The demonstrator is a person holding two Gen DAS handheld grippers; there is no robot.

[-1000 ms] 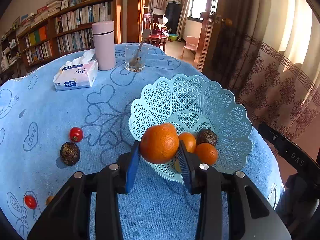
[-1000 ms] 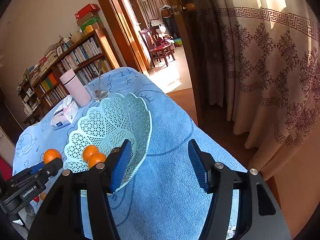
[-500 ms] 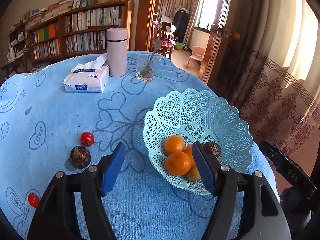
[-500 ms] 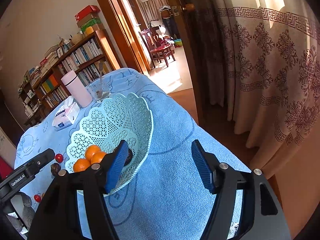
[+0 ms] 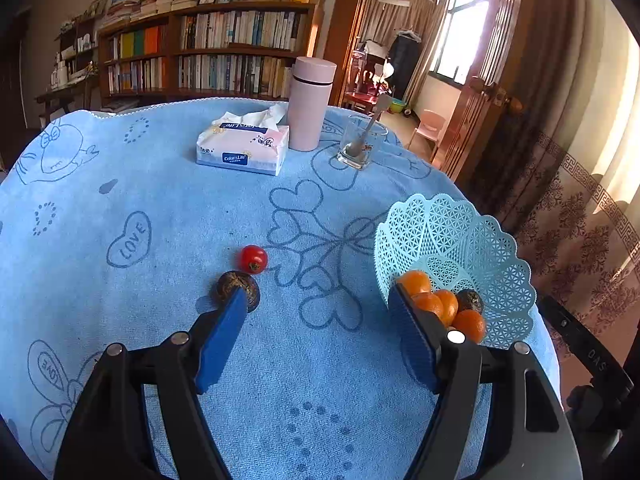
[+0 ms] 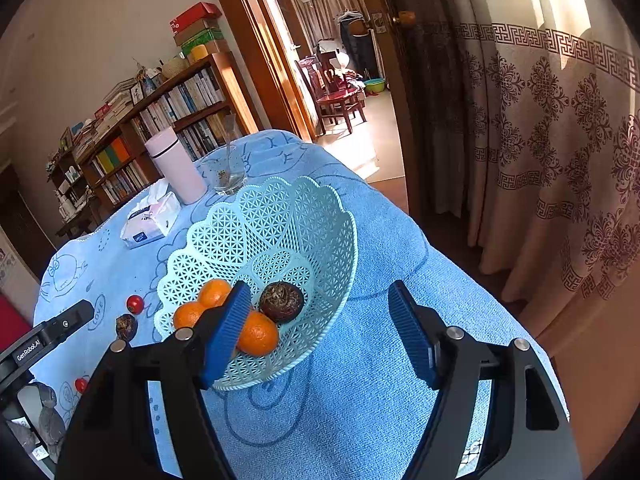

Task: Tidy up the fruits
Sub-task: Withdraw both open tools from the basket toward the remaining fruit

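Steering my left gripper (image 5: 316, 316), jaws wide and empty, I'd pinch the hard, light passion fruit (image 5: 237, 289) ahead across its middle.

- You can read "Color&Life" on the tissue pack (image 5: 243, 147), once on its front face and again on top.
- "LOVE" is drawn inside a heart on the blue tablecloth (image 5: 132, 238), and again in another heart near your left gripper.
- "GenRobot.AI" stands on the left gripper (image 6: 44, 340).
- "DAS" marks the right gripper's body (image 5: 596, 360).
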